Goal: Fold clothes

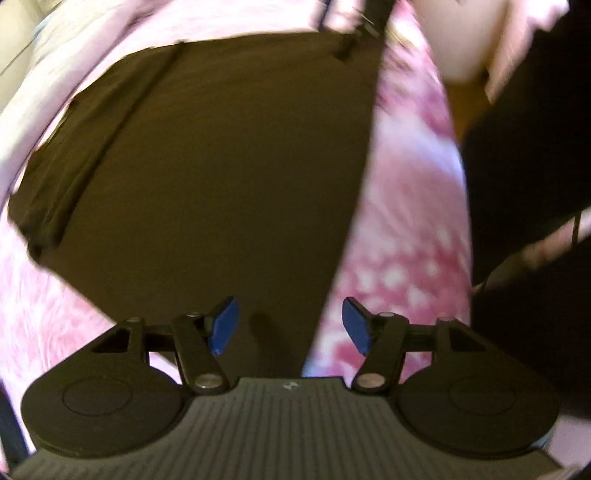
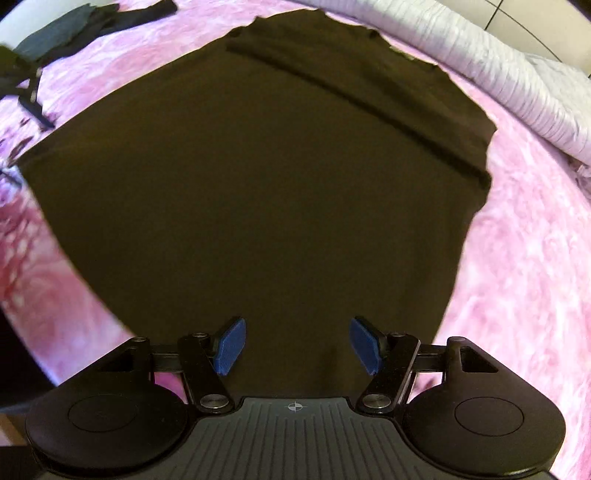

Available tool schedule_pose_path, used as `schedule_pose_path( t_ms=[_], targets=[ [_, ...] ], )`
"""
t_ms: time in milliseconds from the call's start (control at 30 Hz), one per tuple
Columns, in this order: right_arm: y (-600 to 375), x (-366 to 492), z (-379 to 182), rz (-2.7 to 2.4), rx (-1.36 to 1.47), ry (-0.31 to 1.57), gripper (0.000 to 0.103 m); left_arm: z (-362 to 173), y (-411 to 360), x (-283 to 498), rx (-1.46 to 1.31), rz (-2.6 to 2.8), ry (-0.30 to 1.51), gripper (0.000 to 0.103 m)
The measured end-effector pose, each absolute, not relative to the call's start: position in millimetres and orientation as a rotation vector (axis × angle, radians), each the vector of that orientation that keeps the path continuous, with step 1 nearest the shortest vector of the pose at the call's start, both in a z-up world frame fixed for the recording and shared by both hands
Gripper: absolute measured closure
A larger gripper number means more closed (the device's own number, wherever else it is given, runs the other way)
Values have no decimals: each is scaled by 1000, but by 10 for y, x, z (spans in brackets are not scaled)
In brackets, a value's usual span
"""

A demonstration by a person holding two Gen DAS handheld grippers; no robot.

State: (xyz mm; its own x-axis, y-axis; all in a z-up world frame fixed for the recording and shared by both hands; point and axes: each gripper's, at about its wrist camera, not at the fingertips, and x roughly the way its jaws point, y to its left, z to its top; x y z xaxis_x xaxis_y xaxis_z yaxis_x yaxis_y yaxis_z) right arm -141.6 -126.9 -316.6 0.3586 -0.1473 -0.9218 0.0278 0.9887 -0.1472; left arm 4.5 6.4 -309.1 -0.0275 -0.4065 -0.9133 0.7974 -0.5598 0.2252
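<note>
Right wrist view: a pink-and-white patterned bedspread [image 2: 517, 277] fills the frame, and across it lies a dark brown garment [image 2: 258, 184], spread flat with one long folded ridge running near its far right edge. A pale quilted roll of bedding [image 2: 480, 62] curves along the upper right, just beyond the garment. A small heap of dark clothes [image 2: 74, 29] sits at the upper left, well apart from the brown piece. The right gripper [image 2: 297, 345] hovers over the garment's near edge, its blue-padded fingers [image 2: 231, 347] spread wide with nothing between them.

Left wrist view: the same brown garment [image 1: 221, 166] covers most of the blurred frame, lying on the bedspread [image 1: 406, 221], its fold ridge now on the left. A large black shape [image 1: 524, 166] fills the right side; what it is cannot be told. The left gripper [image 1: 290, 325] hangs above the garment's right edge, blue fingers [image 1: 223, 325] wide apart and gripping nothing.
</note>
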Motion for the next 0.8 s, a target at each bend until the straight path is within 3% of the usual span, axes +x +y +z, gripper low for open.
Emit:
schedule_pose_path(
  t_ms=[267,333,400,433,500,667,700,733,767,800],
  targets=[
    [-900,-1732,-3353,24,-340,1191,36,-3478,127,-258,1618,-1524,112,46],
    [-807,-1854,-3404,69,-444,1177,36,-3486,113,-273,1627,-1494,133,58],
    [-774,-1969,-3491,106,-523,1175,36,-3493,105,-313,1633,-1453,160,82],
    [-785,-2020,-3540,120,-560,1170,36,-3505,85,-303,1639,-1422,184,87],
    [-807,-2123,-3636,148,-634,1160,36,-3516,27,-275,1624,-1385,229,93],
    [-910,-2140,-3748,186,-707,1085,38,-3537,-116,-217,1603,-1349,294,97],
    [-918,-2118,-3756,181,-723,1078,51,-3540,-150,-208,1603,-1350,305,97],
    [-942,-2081,-3768,177,-729,1084,77,-3529,-168,-192,1603,-1354,315,98],
    [-989,-2028,-3773,168,-714,1102,92,-3512,-207,-177,1603,-1363,321,98],
    [-1036,-1975,-3777,159,-700,1121,96,-3489,-243,-160,1602,-1373,327,99]
  ],
)
